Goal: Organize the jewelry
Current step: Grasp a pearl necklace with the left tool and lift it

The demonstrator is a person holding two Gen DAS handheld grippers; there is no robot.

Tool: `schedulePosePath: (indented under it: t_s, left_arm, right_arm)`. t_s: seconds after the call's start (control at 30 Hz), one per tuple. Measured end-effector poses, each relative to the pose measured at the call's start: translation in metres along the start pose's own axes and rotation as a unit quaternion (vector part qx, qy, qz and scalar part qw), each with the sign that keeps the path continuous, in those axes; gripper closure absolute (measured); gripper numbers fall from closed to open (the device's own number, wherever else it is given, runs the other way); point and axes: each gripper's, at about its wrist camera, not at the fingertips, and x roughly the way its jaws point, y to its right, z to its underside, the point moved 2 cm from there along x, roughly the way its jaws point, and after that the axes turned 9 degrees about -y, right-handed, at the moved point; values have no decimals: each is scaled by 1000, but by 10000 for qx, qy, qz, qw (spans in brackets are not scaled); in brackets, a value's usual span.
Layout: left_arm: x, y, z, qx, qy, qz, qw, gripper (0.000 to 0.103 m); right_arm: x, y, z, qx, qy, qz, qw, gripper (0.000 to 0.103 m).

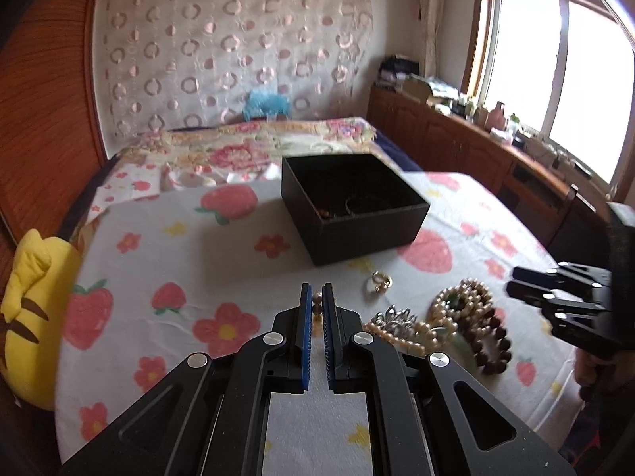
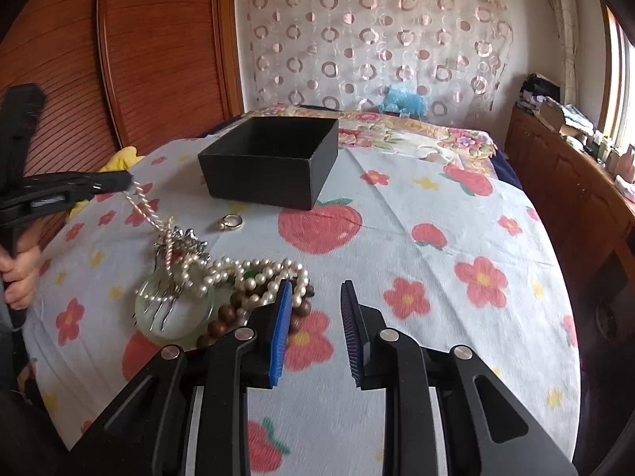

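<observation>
I have the pearl necklace (image 2: 151,214) pinched at one end in my left hand-held gripper (image 1: 316,305), its blue pads pressed together on the beads. From there the strand runs taut and slanting down to the jewelry heap (image 2: 222,289) on the bed (image 2: 436,238), where the rest of it lies tangled with a silver hair comb (image 2: 178,250), a pale green bangle (image 2: 174,317) and a dark wooden bead bracelet (image 2: 238,309). The heap sits toward the near left part of the strawberry-print sheet in the right wrist view. A gold ring (image 2: 230,222) lies alone between the heap and the black box (image 2: 274,162), which stands open farther back on the bed, with some dark pieces inside. My right hand-held gripper (image 2: 315,317) is spread with nothing between its pads, its left pad just beside the wooden beads. A yellow plush toy (image 1: 31,309) sits at the bed's left edge.
</observation>
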Motion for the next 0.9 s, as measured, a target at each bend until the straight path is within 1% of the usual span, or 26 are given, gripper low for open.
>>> schedulePosePath:
  t_s: [0.2, 0.3, 0.4, 0.6, 0.63, 0.73, 0.77, 0.9]
  left_arm:
    - [-26, -3, -3, -101, 331, 29, 9994, 99]
    - [-34, -5, -4, -117, 433, 15, 9990, 99]
    - [-40, -6, -3, -120, 492, 31, 9987, 99]
    - [-47, -3, -6, -74, 576, 53, 9983, 99]
    - [-47, -3, -6, -65, 580, 51, 9983, 99]
    - [-48, -1, -7, -36, 591, 54, 9982, 99]
    - [-48, -1, -7, -31, 591, 58, 9982, 99]
    - [-49, -2, -9, -58, 602, 49, 9982, 99]
  right_arm:
    - [19, -1, -11, -15, -222, -228, 9995, 75]
    - [26, -3, -15, -8, -303, -303, 9991, 75]
    - [32, -3, -19, -8, -351, -323, 9989, 75]
    - [36, 1, -23, 45, -467, -523, 9975, 76]
    - [36, 2, -23, 63, -488, -579, 9971, 77]
    - [38, 3, -23, 86, -550, -696, 9960, 92]
    - [37, 2, -23, 54, -559, -723, 9958, 94]
    - [34, -6, -24, -134, -482, -517, 9974, 94]
